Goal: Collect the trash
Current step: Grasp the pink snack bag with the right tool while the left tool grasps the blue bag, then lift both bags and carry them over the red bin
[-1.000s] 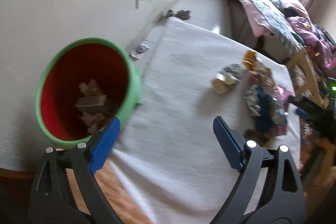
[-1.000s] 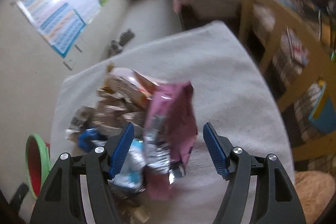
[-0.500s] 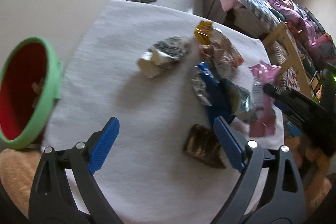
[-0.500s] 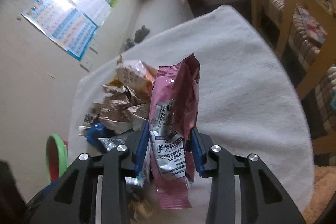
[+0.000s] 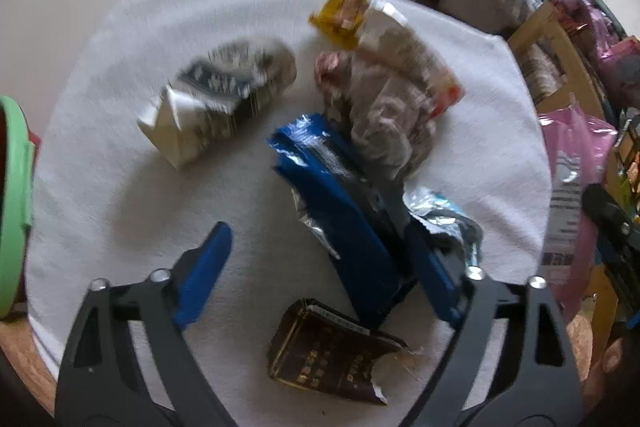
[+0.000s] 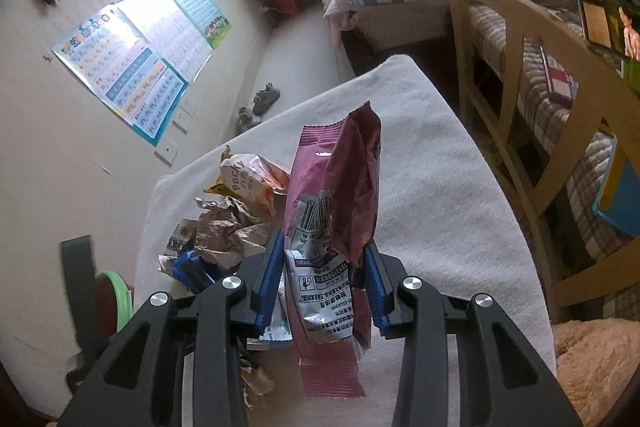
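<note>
The right tool is clamping a pink wrapper by its lower half, holding it upright and clear of the white-clothed counter, presumably ready for the green bin at the counter's left edge. The left tool is closing, its pads not yet pressing on anything, with a glossy blue foil wrapper lying between them. The rest of the trash is lying mid-counter: a stiff dark brown packet nearest, crumpled brown paper beyond, and a crushed printed carton to the left.
</note>
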